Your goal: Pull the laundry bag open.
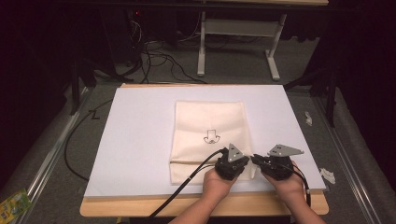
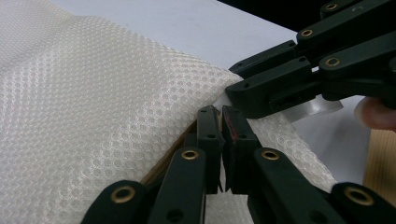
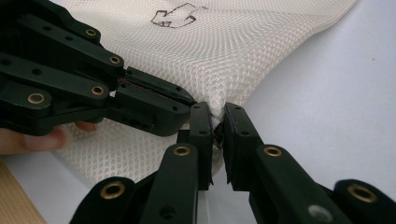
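Cream mesh bag [image 1: 208, 135] on white sheet [image 1: 140, 140], wooden table [image 1: 201, 205] beneath

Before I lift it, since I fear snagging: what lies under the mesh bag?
The white sheet lies under the mesh bag, on the wooden table. Anything directly beneath or inside the bag is covered. Both tools pinch its near right corner.
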Action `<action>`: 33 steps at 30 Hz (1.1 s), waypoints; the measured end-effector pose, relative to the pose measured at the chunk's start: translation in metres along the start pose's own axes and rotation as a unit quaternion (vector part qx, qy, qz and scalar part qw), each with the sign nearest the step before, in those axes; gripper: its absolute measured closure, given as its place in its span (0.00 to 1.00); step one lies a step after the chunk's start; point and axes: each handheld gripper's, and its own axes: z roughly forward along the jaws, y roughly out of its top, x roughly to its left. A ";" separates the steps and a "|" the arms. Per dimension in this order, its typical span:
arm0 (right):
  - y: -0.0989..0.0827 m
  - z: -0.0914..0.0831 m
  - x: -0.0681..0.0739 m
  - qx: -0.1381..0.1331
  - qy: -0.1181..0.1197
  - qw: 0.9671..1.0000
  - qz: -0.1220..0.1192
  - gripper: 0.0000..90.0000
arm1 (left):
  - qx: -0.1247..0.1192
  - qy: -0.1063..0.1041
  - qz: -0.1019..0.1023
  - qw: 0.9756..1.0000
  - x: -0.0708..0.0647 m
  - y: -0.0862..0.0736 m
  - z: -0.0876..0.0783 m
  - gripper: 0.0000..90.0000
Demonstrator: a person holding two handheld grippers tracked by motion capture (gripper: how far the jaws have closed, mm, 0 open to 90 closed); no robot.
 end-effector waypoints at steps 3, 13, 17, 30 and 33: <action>0.001 0.000 0.000 -0.001 0.000 1.000 -0.004 0.94 | 0.000 0.001 -0.003 1.000 0.001 0.000 -0.001 0.97; -0.002 -0.007 -0.006 -0.006 -0.019 1.000 0.013 0.95 | 0.022 0.023 -0.029 0.999 0.026 -0.011 -0.029 0.97; -0.003 -0.009 -0.010 -0.007 -0.021 1.000 0.016 0.95 | 0.030 0.031 -0.042 0.998 0.046 -0.020 -0.061 0.97; 0.001 0.000 0.007 0.003 -0.008 1.000 -0.017 0.95 | 0.054 0.036 -0.053 0.997 0.078 -0.046 -0.126 0.97; 0.000 -0.003 0.004 0.005 -0.037 0.999 -0.017 0.95 | 0.051 0.044 -0.090 0.994 0.090 -0.055 -0.126 0.97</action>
